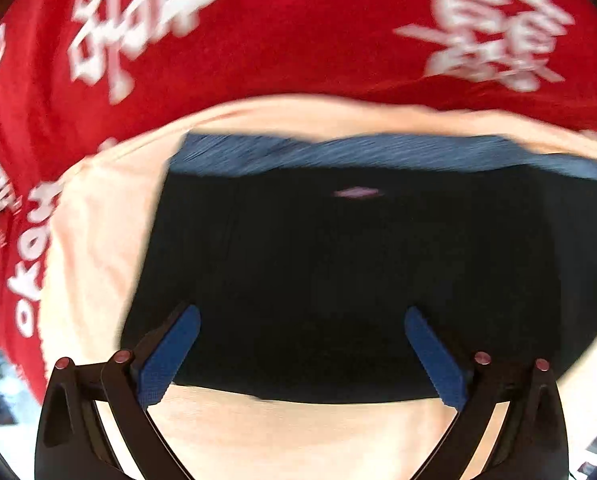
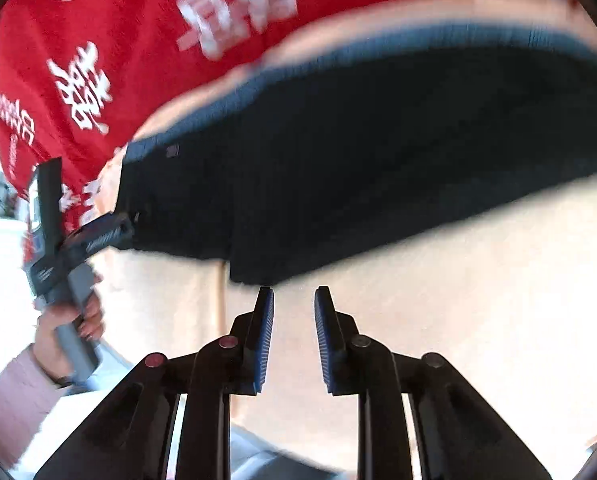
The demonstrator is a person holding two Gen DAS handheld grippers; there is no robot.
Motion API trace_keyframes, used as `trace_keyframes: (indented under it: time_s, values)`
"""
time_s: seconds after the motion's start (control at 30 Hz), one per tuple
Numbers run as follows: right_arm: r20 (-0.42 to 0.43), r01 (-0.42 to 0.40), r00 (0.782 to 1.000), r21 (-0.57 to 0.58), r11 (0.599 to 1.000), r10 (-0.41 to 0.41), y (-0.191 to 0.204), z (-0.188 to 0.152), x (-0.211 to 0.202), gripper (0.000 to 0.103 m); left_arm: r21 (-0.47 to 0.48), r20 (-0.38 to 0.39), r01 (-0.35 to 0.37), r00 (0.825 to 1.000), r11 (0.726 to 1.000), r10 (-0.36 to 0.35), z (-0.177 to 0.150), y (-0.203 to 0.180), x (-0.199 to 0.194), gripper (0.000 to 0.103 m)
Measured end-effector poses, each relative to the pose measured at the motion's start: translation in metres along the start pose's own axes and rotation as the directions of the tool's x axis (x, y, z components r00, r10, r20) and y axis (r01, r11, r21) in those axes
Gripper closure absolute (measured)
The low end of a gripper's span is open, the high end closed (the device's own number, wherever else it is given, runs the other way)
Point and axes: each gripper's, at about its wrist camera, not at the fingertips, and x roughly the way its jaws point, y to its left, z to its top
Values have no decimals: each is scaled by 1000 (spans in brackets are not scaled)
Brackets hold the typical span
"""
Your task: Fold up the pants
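The dark navy pants lie flat on a pale peach surface, with their blue-grey waistband on the far side. My left gripper hangs over the near part of the pants, open wide, with nothing between its blue pads. In the right wrist view the pants stretch across the middle. My right gripper sits just short of their near edge, over the bare surface, open by a narrow gap with nothing in it. A hand in a pink sleeve holds the left gripper's handle at the pants' left end.
A red cloth with large white characters covers the far side, and shows again as the red cloth in the right wrist view. The peach surface spreads near and right of the pants. Bright blurred clutter lies past its left edge.
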Motion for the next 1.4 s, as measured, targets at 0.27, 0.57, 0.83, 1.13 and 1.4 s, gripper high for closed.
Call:
trace_keyframes:
  time_s: [0.27,0.57,0.83,1.13,1.4]
  values:
    - [-45,187,981,-83,979,-191,-36,20,33,37,123,-51,63,997,990,-57,-2,-111,30,0]
    - [-52,-37,998,-87,996,33,-4,94,27,39,95,40,-38,999,995,34,55,-37,15,0]
    - [-183,1,982,-178,984,-34,28,134,126,39,-39,-4,-169,986,985,169,98,48,85,0]
    - [-8,173,985,-46,984,-173,-40,132,78,43,-83,-24,-160,987,984,159,107,59,83,0]
    - [40,116,992,124,985,-122,-130,46,-7,39,60,8,-36,999,998,36,73,-36,18,0]
